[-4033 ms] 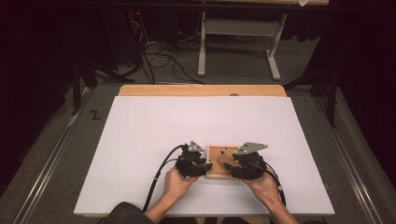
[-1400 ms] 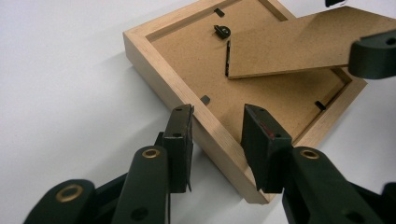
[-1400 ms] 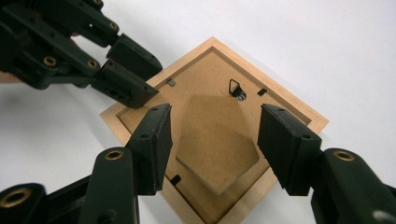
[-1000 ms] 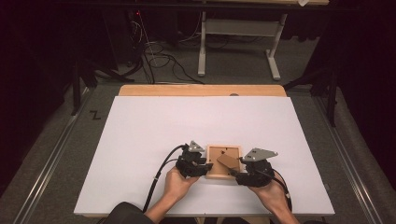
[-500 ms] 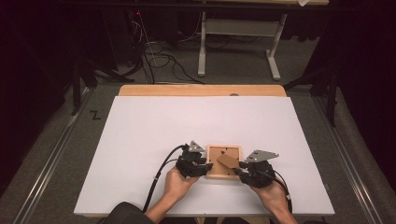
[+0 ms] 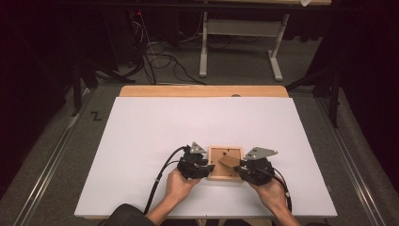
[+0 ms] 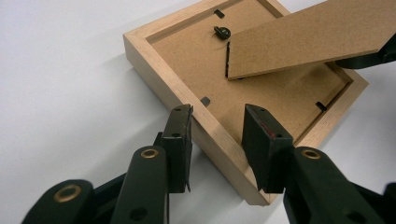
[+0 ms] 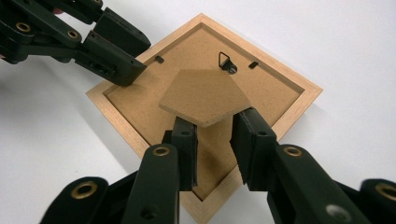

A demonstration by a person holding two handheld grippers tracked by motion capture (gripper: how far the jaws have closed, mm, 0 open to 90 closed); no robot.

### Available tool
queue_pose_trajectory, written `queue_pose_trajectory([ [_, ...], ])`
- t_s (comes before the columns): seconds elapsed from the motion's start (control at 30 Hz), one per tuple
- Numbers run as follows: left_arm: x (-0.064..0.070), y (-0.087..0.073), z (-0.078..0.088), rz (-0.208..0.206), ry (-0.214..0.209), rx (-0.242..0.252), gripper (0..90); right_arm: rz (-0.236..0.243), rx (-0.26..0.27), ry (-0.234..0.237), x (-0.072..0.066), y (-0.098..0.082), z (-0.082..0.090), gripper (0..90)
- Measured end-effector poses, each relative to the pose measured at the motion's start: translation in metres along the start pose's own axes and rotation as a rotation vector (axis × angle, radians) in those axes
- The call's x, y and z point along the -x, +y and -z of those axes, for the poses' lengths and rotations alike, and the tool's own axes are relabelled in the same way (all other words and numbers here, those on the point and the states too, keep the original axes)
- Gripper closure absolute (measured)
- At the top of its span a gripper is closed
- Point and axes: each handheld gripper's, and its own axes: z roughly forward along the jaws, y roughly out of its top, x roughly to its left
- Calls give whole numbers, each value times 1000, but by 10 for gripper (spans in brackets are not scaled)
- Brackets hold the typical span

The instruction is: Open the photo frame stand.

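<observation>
Left gripper [image 7: 215, 135] clamped astride frame [image 6: 226, 177] rail at 9 o'clock; right gripper [image 8: 214, 135] just closing, pinching raised stand flap [image 8: 205, 97].

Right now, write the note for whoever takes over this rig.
Left gripper: jaws straddle the near rail of the wooden picture frame, steadying it; whether the pads press on it I cannot tell.
Right gripper: jaws have just been closing, with the edge of the fibreboard stand flap between them.
Frame lies face down near the front edge of the white table, hanging hook on the backing board.
Done: flap lifted off the backing.
Left: probably set the stand fully out, then stand the frame up.
</observation>
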Motion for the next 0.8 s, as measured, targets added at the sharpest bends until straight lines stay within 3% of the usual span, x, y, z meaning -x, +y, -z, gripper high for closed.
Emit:
queue_pose_trajectory([
  [0.33,1,0,0,0,-3,-1,626,-10,-2,-25,4,-6,0,665],
  [0.57,1,0,0,4,-7,-4,626,-79,-16,-69,14,-15,2,649],
  [0.8,2,0,1,11,-9,-7,626,-107,-32,-65,14,-16,-3,648],
])
